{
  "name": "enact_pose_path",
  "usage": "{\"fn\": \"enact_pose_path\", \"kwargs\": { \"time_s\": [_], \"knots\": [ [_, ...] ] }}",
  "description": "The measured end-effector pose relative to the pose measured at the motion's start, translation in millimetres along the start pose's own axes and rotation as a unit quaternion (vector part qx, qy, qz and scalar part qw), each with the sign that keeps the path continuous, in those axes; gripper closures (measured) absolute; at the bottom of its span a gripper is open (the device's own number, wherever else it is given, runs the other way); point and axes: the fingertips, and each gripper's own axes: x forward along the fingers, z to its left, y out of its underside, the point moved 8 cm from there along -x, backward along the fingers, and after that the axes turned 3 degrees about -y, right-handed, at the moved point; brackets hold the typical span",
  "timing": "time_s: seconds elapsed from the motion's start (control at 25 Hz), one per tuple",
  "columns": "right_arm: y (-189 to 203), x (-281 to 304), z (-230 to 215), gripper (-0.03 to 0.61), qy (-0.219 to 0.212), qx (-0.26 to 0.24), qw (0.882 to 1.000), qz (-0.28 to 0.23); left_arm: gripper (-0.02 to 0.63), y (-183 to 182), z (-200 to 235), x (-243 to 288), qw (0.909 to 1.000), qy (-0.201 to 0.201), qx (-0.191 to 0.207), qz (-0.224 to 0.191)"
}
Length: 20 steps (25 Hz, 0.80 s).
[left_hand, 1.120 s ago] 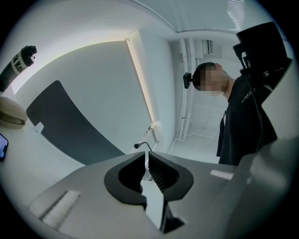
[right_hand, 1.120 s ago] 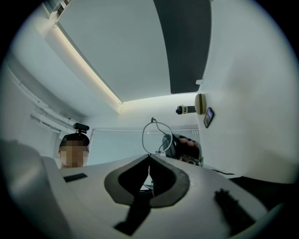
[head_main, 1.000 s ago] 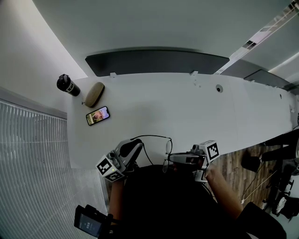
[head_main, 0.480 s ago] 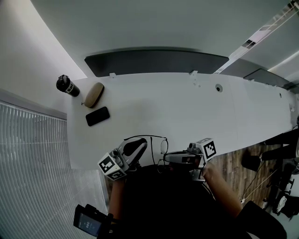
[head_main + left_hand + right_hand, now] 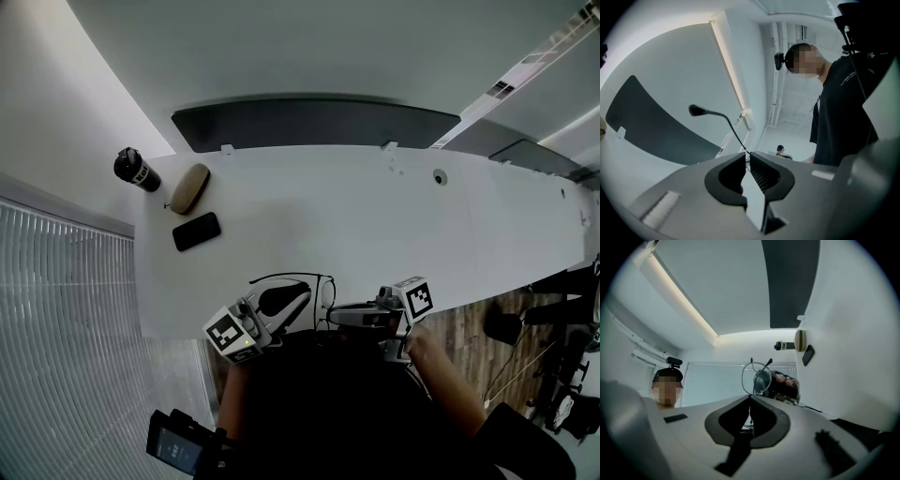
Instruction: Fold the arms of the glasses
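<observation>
The thin-rimmed black glasses (image 5: 323, 298) hang over the near edge of the white table (image 5: 375, 216), between my two grippers. My right gripper (image 5: 333, 315) is shut on the frame; one round lens rim (image 5: 744, 380) rises just above its jaw tips (image 5: 750, 397). One arm of the glasses (image 5: 281, 277) curves out to the left. My left gripper (image 5: 298, 302) is at that arm. In the left gripper view the arm (image 5: 723, 118) runs out from between the jaw tips (image 5: 747, 154). Those jaws have just been opening and show a narrow gap wider than the arm.
At the table's far left stand a black bottle (image 5: 137, 171), a tan glasses case (image 5: 188, 188) and a dark phone (image 5: 197, 232). A dark panel (image 5: 309, 122) runs behind the table. A person in a dark shirt (image 5: 843, 108) fills the right of the left gripper view.
The left gripper has moved right, toward the glasses, and the glasses have shifted slightly left. The phone's screen has gone dark. The right gripper has hardly moved.
</observation>
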Motion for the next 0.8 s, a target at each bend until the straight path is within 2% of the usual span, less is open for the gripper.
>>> {"fn": "enact_pose_path", "kwargs": {
  "time_s": [0.44,0.8],
  "knots": [
    [4,-3,-5,0.568,0.001,0.006,1.0,0.007,0.583,5,-12,11,0.9991,0.03,-0.011,0.03],
    [5,-6,-9,0.568,0.003,0.008,1.0,0.007,0.574,7,-9,9,0.9993,0.023,-0.008,0.03]
  ]
}}
